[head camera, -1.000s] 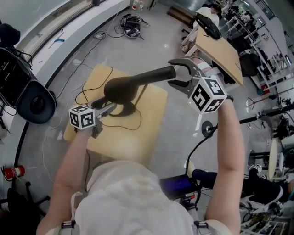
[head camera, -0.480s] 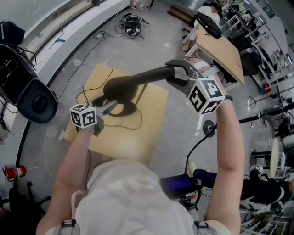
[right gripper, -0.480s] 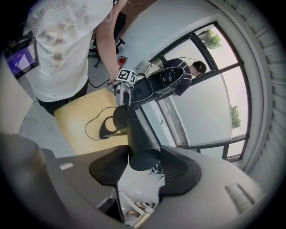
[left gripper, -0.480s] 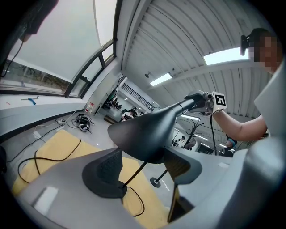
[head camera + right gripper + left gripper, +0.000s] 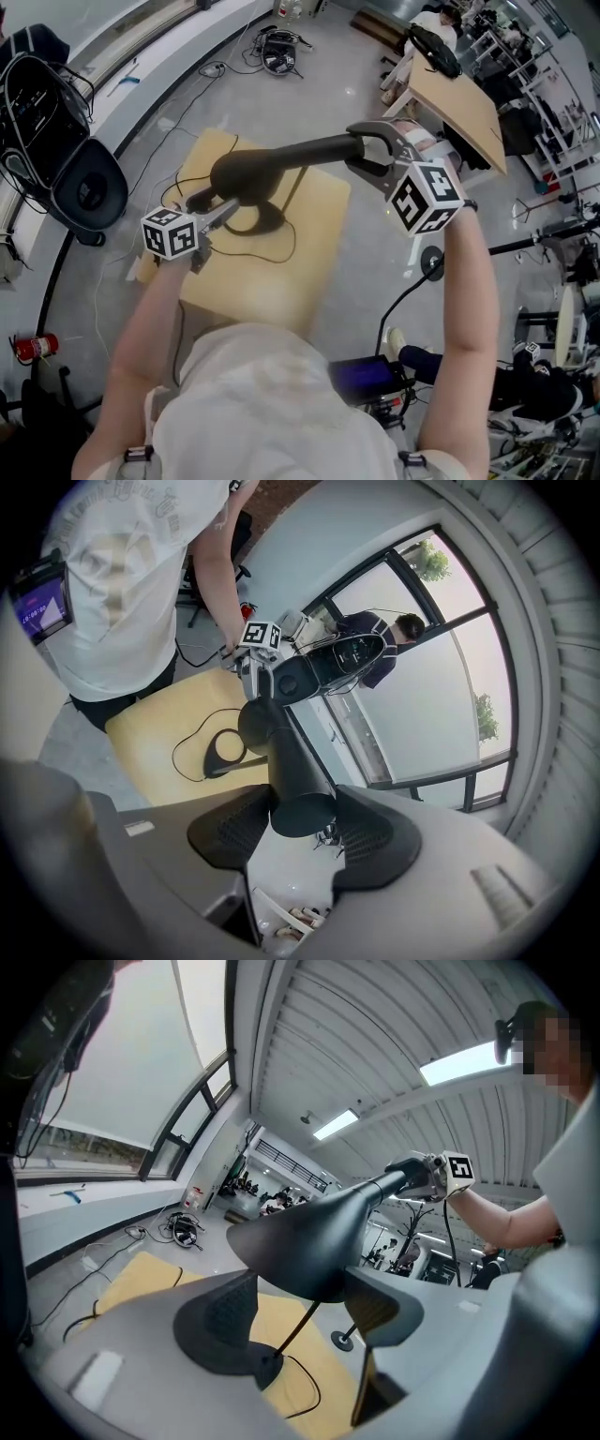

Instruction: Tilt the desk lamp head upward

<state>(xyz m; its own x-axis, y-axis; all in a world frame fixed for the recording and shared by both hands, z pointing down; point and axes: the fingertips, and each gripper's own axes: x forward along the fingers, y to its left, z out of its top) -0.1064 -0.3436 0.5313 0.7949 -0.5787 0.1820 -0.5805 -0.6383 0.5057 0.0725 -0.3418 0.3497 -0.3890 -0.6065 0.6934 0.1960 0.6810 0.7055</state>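
A black desk lamp stands on a small yellow table (image 5: 281, 272), its round base (image 5: 255, 223) and cord on the tabletop. The lamp head (image 5: 248, 173) runs right into a long narrow neck. My right gripper (image 5: 354, 150) is shut on the end of that neck; in the right gripper view both pads (image 5: 234, 832) press the lamp head (image 5: 281, 752). Under the shade, my left gripper (image 5: 211, 208) stands open. In the left gripper view the thin stem (image 5: 300, 1326) passes between its wide jaws, untouched, with the lamp head (image 5: 300, 1241) above them.
A black office chair (image 5: 84, 192) stands to the left of the table. Cables (image 5: 272, 52) lie on the floor behind it, and a wooden desk (image 5: 450, 94) stands at the back right. A lit screen (image 5: 361, 375) sits by my right side.
The right gripper's jaws, open around the neck's end a second ago, have closed onto it. The left gripper has hardly moved.
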